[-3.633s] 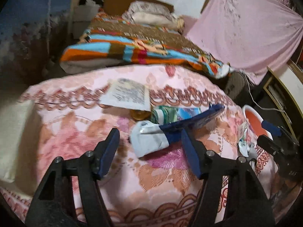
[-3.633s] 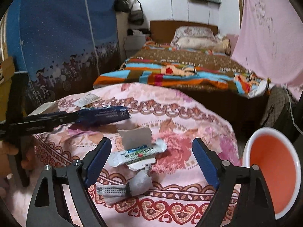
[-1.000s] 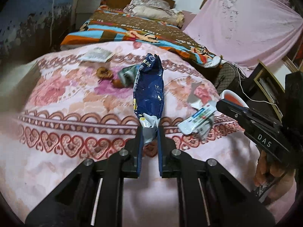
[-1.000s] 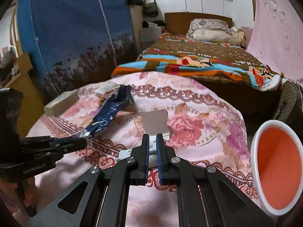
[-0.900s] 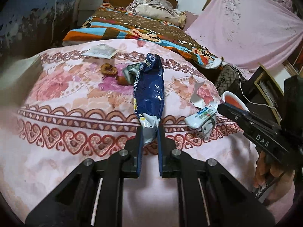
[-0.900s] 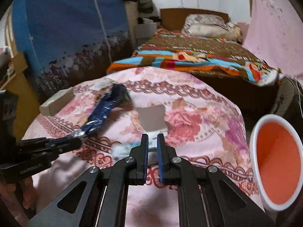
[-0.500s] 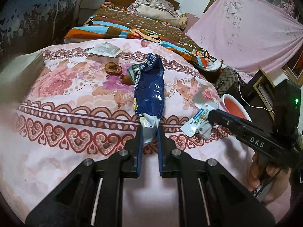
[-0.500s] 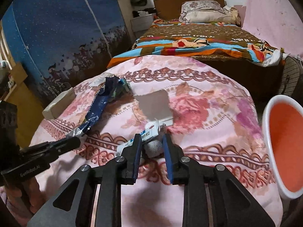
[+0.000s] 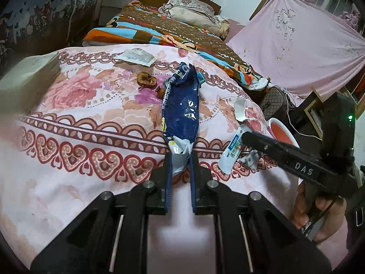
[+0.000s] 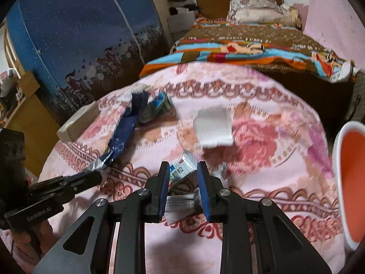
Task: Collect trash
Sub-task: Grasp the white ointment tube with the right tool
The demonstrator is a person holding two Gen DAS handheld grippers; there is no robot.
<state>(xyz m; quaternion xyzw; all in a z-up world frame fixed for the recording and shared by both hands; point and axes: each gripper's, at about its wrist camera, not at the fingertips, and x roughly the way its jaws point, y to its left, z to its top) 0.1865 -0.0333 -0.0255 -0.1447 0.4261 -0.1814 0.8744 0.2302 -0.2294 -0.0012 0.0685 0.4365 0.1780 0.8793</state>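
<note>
Change, right gripper (image 10: 183, 171): a second ago its jaws were pressed together above the cloth; now they stand a little apart with the white wrapper (image 10: 182, 169) between them, pads against its sides.
Change, left gripper (image 9: 180, 159): same narrow clamp as before, same hold.
Change, view: the bench (image 9: 91, 123) fills more of the left wrist view and the brown fruit scrap (image 9: 146, 80) reads clearer.
Left gripper state: clenched on the crumpled silver end of the dark blue snack bag (image 9: 181, 105), which stretches away over the pink patterned cloth.
Right gripper state: grasping the white wrapper by its middle; one end pokes up past the fingertips, the other lies under the jaws.
Other trash: a white paper scrap (image 10: 214, 127) lies beyond the wrapper, a teal packet (image 10: 157, 107) beside the bag's far end.
Bin (image 10: 351, 178): orange inside, white rim, at the bench's right edge.
</note>
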